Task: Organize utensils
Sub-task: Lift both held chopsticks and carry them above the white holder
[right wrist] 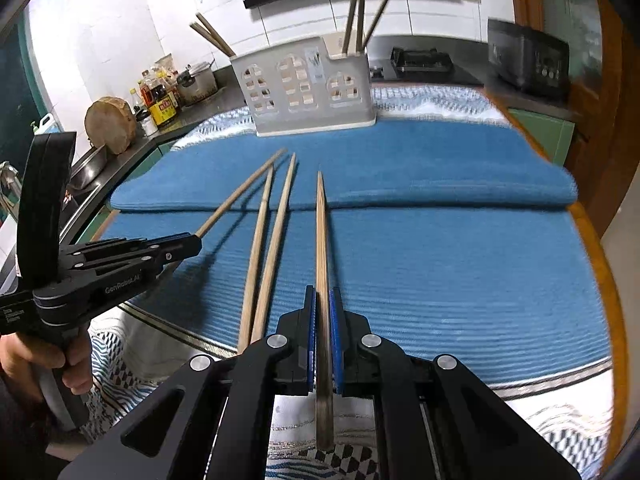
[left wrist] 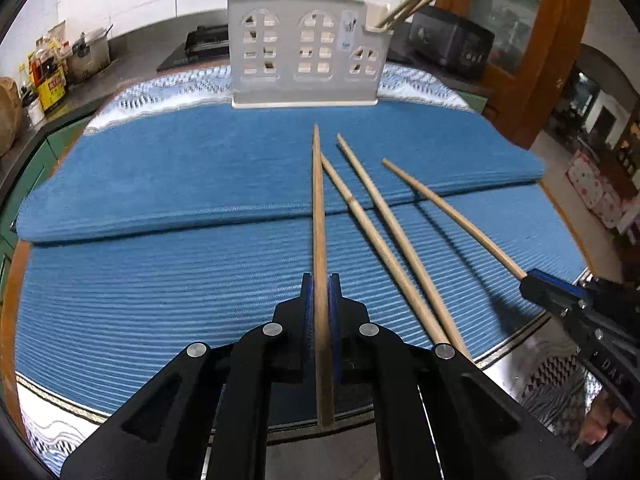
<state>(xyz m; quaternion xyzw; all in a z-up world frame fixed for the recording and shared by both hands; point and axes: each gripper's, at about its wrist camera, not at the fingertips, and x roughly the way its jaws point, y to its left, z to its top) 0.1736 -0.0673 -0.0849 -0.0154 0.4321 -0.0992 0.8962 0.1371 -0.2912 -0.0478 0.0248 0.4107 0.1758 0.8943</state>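
It is a kitchen with white wall tiles, and a blue cloth point(left wrist: 200, 184) covers the bench. At the back of the cloth stands a white holder point(left wrist: 304, 56) shaped like a little house, with some chopsticks already sticking up out of its pockets. The left claw point(left wrist: 321, 292) is squeezed tight on one chopstick point(left wrist: 318, 200), which points toward the holder. The right claw point(right wrist: 323, 304) is squeezed tight on another chopstick point(right wrist: 321, 232) the same way. Two more chopsticks point(left wrist: 372, 224) lie loose on the cloth between the claws, side by side. The holder is still well away from both held sticks. I think the long thin sticks could swing or slip in the claws on the way. A tip could then bump the holder's rim, miss a pocket, or knock the light holder over.
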